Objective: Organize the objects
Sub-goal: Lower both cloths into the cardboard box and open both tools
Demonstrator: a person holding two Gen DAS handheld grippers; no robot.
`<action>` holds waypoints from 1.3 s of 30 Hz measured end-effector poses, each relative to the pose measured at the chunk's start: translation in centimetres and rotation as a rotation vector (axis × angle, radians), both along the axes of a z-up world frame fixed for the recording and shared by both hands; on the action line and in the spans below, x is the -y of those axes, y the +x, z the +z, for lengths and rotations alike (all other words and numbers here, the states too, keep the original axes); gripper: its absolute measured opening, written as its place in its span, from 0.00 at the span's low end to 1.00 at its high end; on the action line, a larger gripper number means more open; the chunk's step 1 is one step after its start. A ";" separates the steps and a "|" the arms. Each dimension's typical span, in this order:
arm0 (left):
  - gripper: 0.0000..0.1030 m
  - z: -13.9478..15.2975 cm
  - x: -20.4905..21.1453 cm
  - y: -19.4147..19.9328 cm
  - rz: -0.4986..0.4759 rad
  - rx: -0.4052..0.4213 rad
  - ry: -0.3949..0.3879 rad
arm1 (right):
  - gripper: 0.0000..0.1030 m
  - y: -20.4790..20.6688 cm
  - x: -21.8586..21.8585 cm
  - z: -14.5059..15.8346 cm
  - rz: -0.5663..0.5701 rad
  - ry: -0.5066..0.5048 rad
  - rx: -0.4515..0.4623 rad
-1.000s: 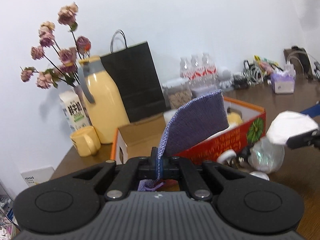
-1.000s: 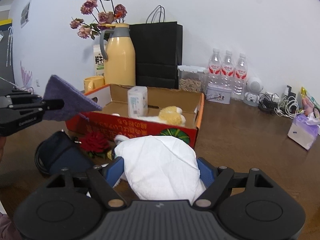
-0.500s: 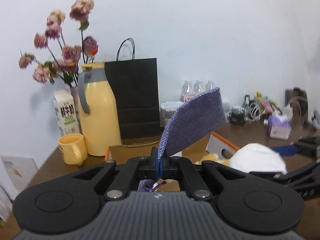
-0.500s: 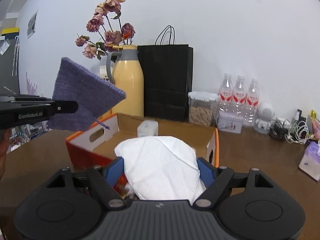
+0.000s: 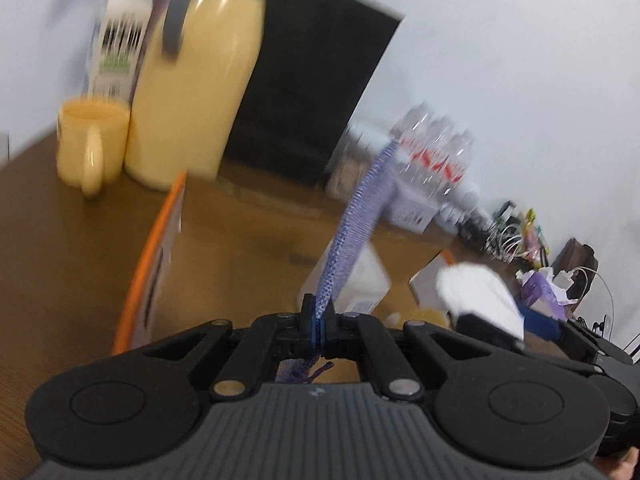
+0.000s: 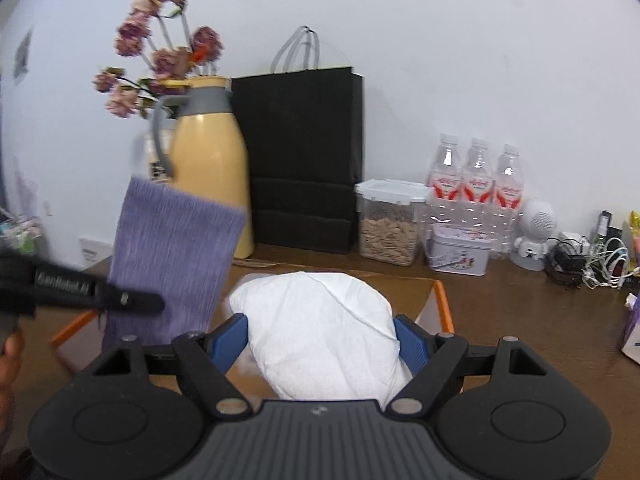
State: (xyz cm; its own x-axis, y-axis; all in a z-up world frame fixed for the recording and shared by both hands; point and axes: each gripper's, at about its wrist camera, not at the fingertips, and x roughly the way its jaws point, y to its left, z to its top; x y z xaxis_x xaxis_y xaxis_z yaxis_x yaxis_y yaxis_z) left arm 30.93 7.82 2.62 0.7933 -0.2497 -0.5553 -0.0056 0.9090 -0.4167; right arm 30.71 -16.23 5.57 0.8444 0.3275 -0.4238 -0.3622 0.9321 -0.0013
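My left gripper (image 5: 318,330) is shut on a purple knitted cloth (image 5: 356,216), which stands up edge-on above the open cardboard box (image 5: 160,240) with orange rims. In the right wrist view the same cloth (image 6: 172,256) hangs flat from the left gripper (image 6: 132,302) at the left. My right gripper (image 6: 320,340) is shut on a white folded towel (image 6: 324,328) and holds it over the box's far right corner (image 6: 442,300). The towel also shows in the left wrist view (image 5: 476,296). A white carton (image 5: 360,280) lies inside the box.
Behind the box stand a yellow thermos jug (image 6: 208,160) with dried roses (image 6: 160,56), a yellow mug (image 5: 90,144), a milk carton (image 5: 120,40), a black paper bag (image 6: 300,156), a cereal container (image 6: 388,220), water bottles (image 6: 476,184), a tin (image 6: 460,252) and cables (image 6: 588,256).
Both grippers have moved forward over the box. The left gripper has tilted and rolled, so the purple cloth now shows edge-on. The left view is blurred by motion.
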 end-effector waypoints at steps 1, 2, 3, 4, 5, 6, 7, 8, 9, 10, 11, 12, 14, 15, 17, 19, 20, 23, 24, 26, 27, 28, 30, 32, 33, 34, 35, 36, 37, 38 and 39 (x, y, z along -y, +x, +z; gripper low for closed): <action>0.02 -0.5 -0.2 0.4 -0.007 -0.023 -0.012 | 0.76 0.4 -0.1 -0.3 -0.011 0.001 0.002; 0.02 -1.0 -0.4 0.7 -0.014 -0.041 -0.023 | 0.76 0.8 -0.2 -0.6 -0.018 0.006 0.003; 0.02 -1.4 -0.5 0.9 -0.014 -0.057 -0.026 | 0.76 1.2 -0.2 -0.9 -0.026 0.009 -0.001; 0.03 -1.7 -0.5 1.1 -0.014 -0.068 -0.021 | 0.76 1.5 -0.1 -1.2 -0.032 0.006 -0.010; 0.04 -2.0 -0.4 1.2 -0.014 -0.074 -0.017 | 0.76 1.8 0.0 -1.5 -0.035 0.005 -0.021; 0.05 -2.2 -0.3 1.3 -0.008 -0.079 -0.007 | 0.76 1.9 0.2 -1.8 -0.036 0.008 -0.034; 0.08 -2.2 -0.2 1.2 -0.004 -0.075 0.010 | 0.77 2.1 0.3 -2.0 -0.038 0.009 -0.042; 0.13 -2.2 0.0 1.0 -0.002 -0.065 0.029 | 0.78 2.1 0.3 -2.2 -0.039 0.009 -0.048; 0.36 -2.0 0.2 0.6 0.005 -0.049 0.055 | 0.80 2.0 0.5 -2.4 -0.040 0.007 -0.053; 0.67 -1.7 0.4 0.2 0.017 -0.023 0.081 | 0.84 1.9 0.5 -2.5 -0.038 0.005 -0.055; 0.72 -1.3 0.7 -0.4 0.033 0.017 0.108 | 0.87 1.7 0.5 -2.6 -0.038 0.004 -0.056; 0.77 -0.9 0.9 -1.1 0.031 0.063 0.135 | 0.93 1.6 0.5 -2.6 -0.041 0.001 -0.054; 1.00 -0.1 1.9 -2.4 0.050 0.144 0.225 | 1.00 1.3 0.5 -2.5 -0.050 -0.007 -0.046; 1.00 0.2 2.6 -3.3 0.076 0.194 0.274 | 1.00 1.1 0.5 -2.4 -0.049 -0.006 -0.041; 1.00 0.7 3.5 -4.3 0.086 0.252 0.339 | 1.00 0.9 0.5 -2.3 -0.044 0.001 -0.040; 1.00 0.9 4.1 -4.9 0.080 0.272 0.362 | 1.00 0.9 0.5 -2.1 -0.042 0.001 -0.034; 1.00 0.9 4.3 -4.9 0.077 0.277 0.365 | 1.00 0.8 0.5 -2.1 -0.041 0.000 -0.033; 1.00 1.1 4.5 -5.0 0.079 0.276 0.371 | 1.00 0.7 0.5 -2.1 -0.039 -0.001 -0.031; 1.00 1.1 4.5 -4.9 0.083 0.275 0.369 | 1.00 0.6 0.6 -2.0 -0.039 -0.001 -0.030; 1.00 1.2 4.4 -4.7 0.093 0.274 0.364 | 1.00 0.5 0.6 -1.9 -0.038 0.000 -0.026; 1.00 1.1 4.4 -4.6 0.096 0.274 0.364 | 1.00 0.4 0.6 -1.8 -0.038 0.001 -0.023; 1.00 1.1 4.5 -4.7 0.100 0.277 0.363 | 1.00 0.3 0.6 -1.8 -0.037 0.002 -0.020; 1.00 1.3 4.4 -5.0 0.107 0.283 0.362 | 1.00 0.2 0.7 -1.5 -0.035 0.005 -0.012; 1.00 1.6 4.4 -5.3 0.114 0.294 0.366 | 1.00 -0.2 0.8 -1.3 -0.033 0.007 -0.001; 1.00 1.8 4.5 -5.6 0.120 0.303 0.370 | 1.00 -0.5 0.8 -1.0 -0.031 0.008 0.006; 1.00 2.1 4.5 -5.8 0.125 0.312 0.375 | 1.00 -0.7 0.8 -0.8 -0.027 0.009 0.012; 1.00 2.3 4.6 -6.2 0.130 0.320 0.379 | 1.00 -1.1 0.8 -0.5 -0.023 0.010 0.020; 1.00 2.6 4.7 -6.6 0.135 0.328 0.383 | 1.00 -1.5 0.9 -0.2 -0.019 0.010 0.028; 1.00 2.9 4.8 -7.0 0.140 0.337 0.385 | 1.00 -1.9 0.9 0.1 -0.015 0.009 0.036; 1.00 3.2 4.8 -7.3 0.143 0.341 0.387 | 1.00 -2.3 1.0 0.4 -0.012 0.008 0.044; 1.00 3.4 4.9 -7.8 0.146 0.344 0.388 | 1.00 -2.8 1.1 0.6 -0.009 0.009 0.050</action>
State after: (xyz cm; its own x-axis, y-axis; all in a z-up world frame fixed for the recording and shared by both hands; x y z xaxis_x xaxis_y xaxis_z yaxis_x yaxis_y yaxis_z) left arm 23.15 2.91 6.03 0.9568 0.0483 -0.2865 -0.0655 0.9966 -0.0508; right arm 27.86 -17.32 6.20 0.8674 0.3237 -0.3778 -0.3538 0.9353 -0.0108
